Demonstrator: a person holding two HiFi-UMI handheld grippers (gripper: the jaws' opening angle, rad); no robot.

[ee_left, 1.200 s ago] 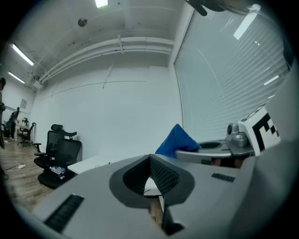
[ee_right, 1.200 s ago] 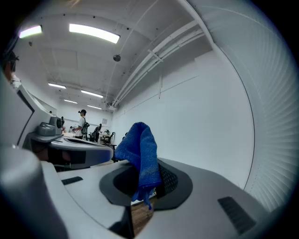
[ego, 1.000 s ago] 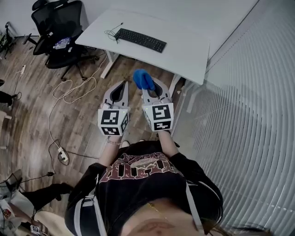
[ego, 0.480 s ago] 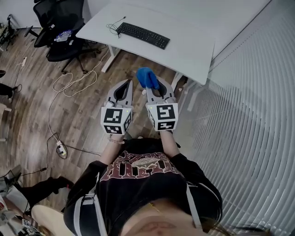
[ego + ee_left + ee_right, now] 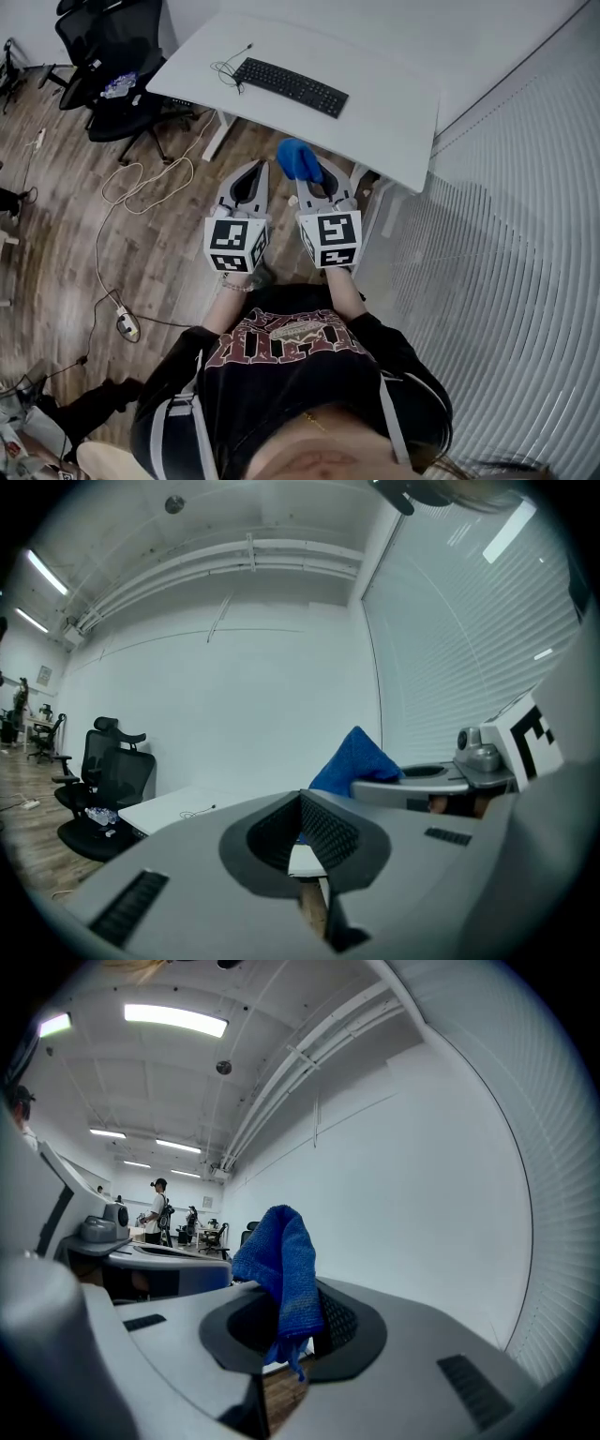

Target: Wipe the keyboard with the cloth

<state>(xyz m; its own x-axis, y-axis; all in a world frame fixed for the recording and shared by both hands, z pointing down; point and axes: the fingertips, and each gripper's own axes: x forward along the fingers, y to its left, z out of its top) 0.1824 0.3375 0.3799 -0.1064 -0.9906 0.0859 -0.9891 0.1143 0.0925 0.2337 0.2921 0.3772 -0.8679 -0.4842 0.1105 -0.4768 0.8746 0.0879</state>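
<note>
While both arms stretch forward side by side, left tool (image 5: 255, 170) jaws together and empty, right tool (image 5: 307, 180) pinching the blue cloth (image 5: 297, 159) — keyboard (image 5: 291, 85) on the white tabletop (image 5: 394, 108), well apart ahead

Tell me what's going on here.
A person stands in front of a white desk with a gripper in each hand. The right gripper has its jaws shut on a bunched blue cloth. The left gripper has its jaws together with nothing between them. Both are held side by side, short of the desk. The black keyboard lies on the desk ahead of them, and the cloth has not reached it yet.
</note>
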